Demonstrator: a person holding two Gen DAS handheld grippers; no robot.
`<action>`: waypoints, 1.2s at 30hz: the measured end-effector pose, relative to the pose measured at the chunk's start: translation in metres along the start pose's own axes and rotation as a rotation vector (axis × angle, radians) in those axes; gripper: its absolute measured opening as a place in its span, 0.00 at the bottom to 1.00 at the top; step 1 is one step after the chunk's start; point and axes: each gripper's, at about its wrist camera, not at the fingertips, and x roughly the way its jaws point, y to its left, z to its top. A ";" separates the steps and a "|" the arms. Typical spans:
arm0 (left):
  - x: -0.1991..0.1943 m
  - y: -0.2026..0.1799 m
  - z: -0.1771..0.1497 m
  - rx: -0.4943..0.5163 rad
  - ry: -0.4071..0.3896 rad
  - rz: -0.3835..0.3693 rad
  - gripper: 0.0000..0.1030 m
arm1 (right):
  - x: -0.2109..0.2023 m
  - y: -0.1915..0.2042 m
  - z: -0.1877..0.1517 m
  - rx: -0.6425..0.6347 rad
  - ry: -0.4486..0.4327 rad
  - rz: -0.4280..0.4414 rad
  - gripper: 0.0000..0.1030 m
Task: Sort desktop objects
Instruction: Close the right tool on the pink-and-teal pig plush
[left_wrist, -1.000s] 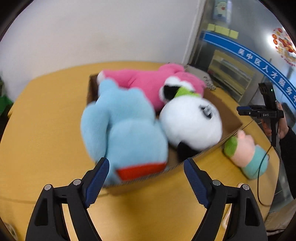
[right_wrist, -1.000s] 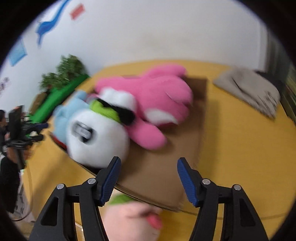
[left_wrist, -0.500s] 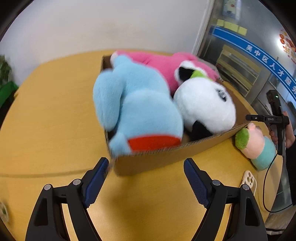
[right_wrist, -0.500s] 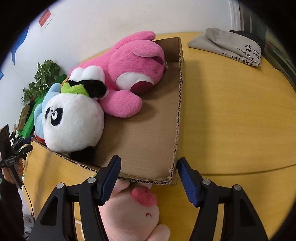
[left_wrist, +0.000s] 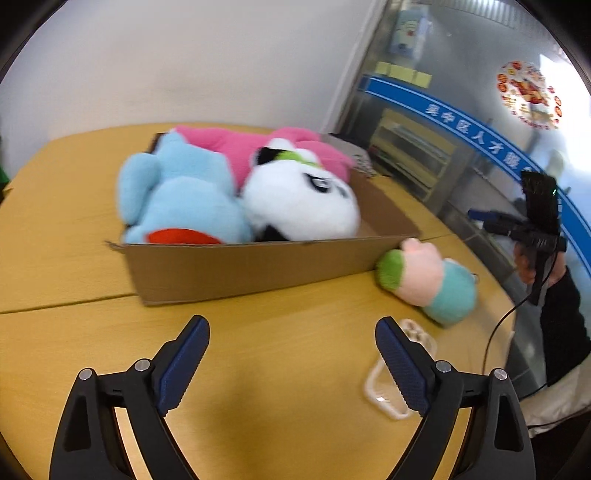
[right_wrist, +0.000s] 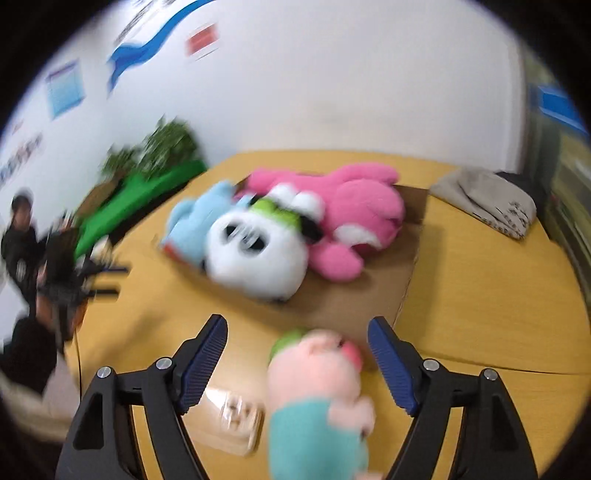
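- The left hand-held gripper (left_wrist: 291, 350) hung over bare desk (left_wrist: 66, 236) with its blue-padded fingers spread wide and nothing between them.
- Beyond it stood a shallow cardboard box (left_wrist: 240, 266), its near wall facing the camera.
- Three plush toys lay packed together inside the box: a light-blue plush (left_wrist: 177, 199) at the left, a white panda plush (left_wrist: 299, 206) at the right touching it, and a pink plush (left_wrist: 236, 144) stretched along the far side behind both.
- A small pig plush (left_wrist: 424, 277) with a green cap and teal body lay on the desk outside the box, just beside the box's near right corner.
- A white power strip (left_wrist: 388, 384) lay near the pig plush, partly behind the gripper's right finger.
- The right hand-held gripper (right_wrist: 297, 347) was also spread wide, gripping nothing; the pig plush (right_wrist: 314, 398) sat low between its fingers, though motion blur left it unclear whether either pad touched the toy.
- In the right wrist view a folded grey cloth (right_wrist: 487, 203) rested on the desk to the far right, apart from the box (right_wrist: 369, 295).
- A person in dark clothing (right_wrist: 22, 251) stood off the left edge of the desk.
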 end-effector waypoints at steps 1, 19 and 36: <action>0.005 -0.008 -0.002 0.009 0.006 -0.009 0.91 | 0.000 0.006 -0.010 -0.027 0.032 -0.003 0.76; 0.045 -0.067 -0.018 -0.010 0.054 -0.041 0.91 | 0.051 0.014 -0.087 0.132 0.180 -0.081 0.67; 0.015 0.017 0.040 -0.039 -0.046 0.161 0.91 | 0.013 0.017 -0.045 0.213 0.008 -0.018 0.75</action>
